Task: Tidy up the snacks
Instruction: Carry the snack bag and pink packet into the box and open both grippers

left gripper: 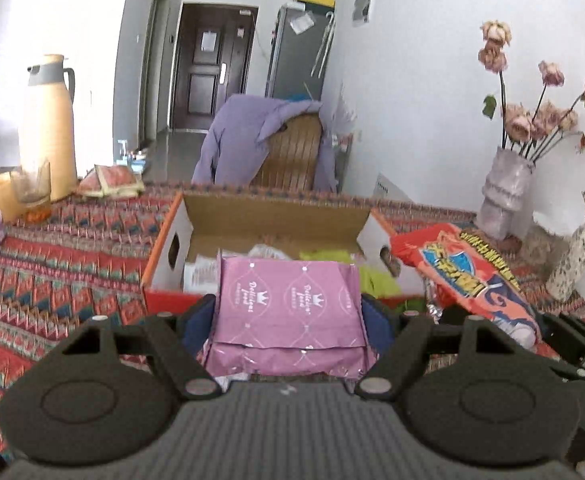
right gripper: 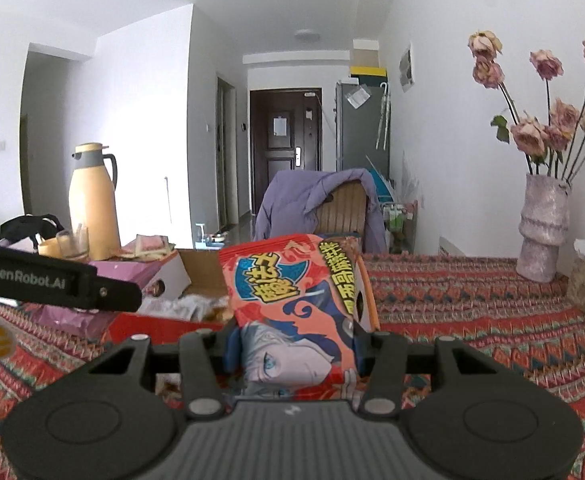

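My left gripper is shut on a pink snack packet and holds it just in front of an open cardboard box with orange-red edges. Several snack packs, one lime green, lie inside the box. My right gripper is shut on a red-orange snack bag with cartoon art, held near the box's right side. That red bag also shows at the right of the left wrist view. The left gripper's arm crosses the left of the right wrist view.
The table wears a patterned red cloth. A yellow thermos, a glass and small packets stand at the back left. Vases with dried roses stand at the right. A chair with a purple jacket is behind the table.
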`<state>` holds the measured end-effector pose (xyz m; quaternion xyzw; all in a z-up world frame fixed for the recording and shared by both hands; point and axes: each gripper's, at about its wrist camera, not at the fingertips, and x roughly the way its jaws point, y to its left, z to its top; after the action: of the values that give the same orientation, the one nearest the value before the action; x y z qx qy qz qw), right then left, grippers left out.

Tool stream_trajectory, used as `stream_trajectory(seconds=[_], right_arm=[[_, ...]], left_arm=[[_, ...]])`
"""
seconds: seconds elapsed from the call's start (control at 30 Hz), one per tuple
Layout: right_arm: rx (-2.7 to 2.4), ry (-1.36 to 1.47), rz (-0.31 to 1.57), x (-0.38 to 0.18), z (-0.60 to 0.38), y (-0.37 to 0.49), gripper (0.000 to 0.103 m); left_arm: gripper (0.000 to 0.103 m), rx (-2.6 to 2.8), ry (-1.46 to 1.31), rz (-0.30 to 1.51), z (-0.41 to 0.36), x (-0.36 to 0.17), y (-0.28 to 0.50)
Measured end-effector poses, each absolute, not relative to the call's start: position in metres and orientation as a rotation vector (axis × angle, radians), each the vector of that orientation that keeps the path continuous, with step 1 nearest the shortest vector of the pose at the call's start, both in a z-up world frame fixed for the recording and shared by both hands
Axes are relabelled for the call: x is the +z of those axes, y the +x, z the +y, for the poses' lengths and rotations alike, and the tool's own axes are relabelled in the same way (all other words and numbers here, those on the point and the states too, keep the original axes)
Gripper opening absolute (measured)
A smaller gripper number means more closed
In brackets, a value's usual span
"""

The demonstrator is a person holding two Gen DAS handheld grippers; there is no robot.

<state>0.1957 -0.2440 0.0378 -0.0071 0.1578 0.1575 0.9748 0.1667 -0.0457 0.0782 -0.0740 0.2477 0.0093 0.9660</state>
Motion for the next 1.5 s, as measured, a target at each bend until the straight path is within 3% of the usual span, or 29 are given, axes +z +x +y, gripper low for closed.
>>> stream_trajectory(seconds=[0.57, 1.23, 1.37, 1.47, 1.5], right_arm=[[0.331, 0.019, 0.321, 0.054, -0.222, 0.271, 0.048], [0.281, 0.063, 0.508, 0.017, -0.192, 0.390, 0.049], [0.275, 0.086, 0.549, 0.009, -0.191, 0.400, 0.052], [0.279, 0.087, 0.555, 0.006, -0.191, 0.400, 0.068], [0.276, 0.091, 0.550, 0.006, -0.192, 0.399, 0.078]], left_arm=[[0.078, 0.058, -0.167, 0.451, -0.032, 0.098, 0.235], [0.078, 0.173, -0.140, 0.563, -0.002, 0.052, 0.336], [0.078, 0.169, -0.144, 0.607, 0.004, 0.034, 0.345], [0.084, 0.173, -0.136, 0.625, 0.005, 0.027, 0.345], [0.085, 0.177, -0.135, 0.621, 0.007, 0.026, 0.344]])
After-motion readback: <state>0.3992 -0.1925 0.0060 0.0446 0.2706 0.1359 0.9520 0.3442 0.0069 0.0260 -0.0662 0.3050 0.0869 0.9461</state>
